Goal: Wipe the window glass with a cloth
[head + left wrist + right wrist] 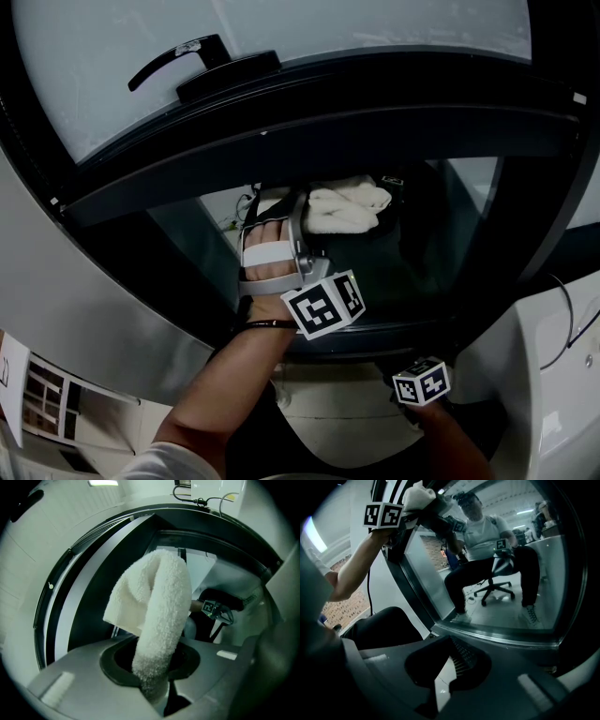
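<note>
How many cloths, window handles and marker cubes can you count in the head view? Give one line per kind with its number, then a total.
white cloth: 1
window handle: 1
marker cubes: 2
Total: 4

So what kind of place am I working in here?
Probably an indoor office or lab: a dark-framed glass window with a black lever handle, and a black swivel office chair and ceiling strip lights showing in it.
</note>
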Demonstrator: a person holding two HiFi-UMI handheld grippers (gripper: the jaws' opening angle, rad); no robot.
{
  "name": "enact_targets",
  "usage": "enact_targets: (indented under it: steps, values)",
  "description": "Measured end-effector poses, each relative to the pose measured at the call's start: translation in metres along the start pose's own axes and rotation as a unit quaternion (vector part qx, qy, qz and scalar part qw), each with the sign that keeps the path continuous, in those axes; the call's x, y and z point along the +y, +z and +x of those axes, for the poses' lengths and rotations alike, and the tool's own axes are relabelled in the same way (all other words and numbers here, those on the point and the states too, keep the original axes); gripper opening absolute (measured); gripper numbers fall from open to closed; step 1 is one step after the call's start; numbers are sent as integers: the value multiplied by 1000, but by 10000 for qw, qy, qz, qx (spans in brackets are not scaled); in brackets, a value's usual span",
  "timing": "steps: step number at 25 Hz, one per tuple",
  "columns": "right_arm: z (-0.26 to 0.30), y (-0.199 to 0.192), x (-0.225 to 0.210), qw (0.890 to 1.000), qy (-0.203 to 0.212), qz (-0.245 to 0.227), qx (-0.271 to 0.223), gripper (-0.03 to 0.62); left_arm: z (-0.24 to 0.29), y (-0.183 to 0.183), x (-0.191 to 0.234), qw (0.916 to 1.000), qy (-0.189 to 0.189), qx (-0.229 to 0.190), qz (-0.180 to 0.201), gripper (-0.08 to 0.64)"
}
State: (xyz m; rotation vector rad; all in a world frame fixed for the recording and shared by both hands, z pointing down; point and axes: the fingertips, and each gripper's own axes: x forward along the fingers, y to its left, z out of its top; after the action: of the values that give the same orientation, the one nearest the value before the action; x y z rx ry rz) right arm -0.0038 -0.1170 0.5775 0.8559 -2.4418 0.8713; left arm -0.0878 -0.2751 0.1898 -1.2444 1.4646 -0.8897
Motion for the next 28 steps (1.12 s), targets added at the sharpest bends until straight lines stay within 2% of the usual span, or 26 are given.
enact_targets:
  steps: [28]
  values:
    - [3,-4,0,10000,-14,-1,74,0,-14,-12,-58,9988,-474,-3,117,110]
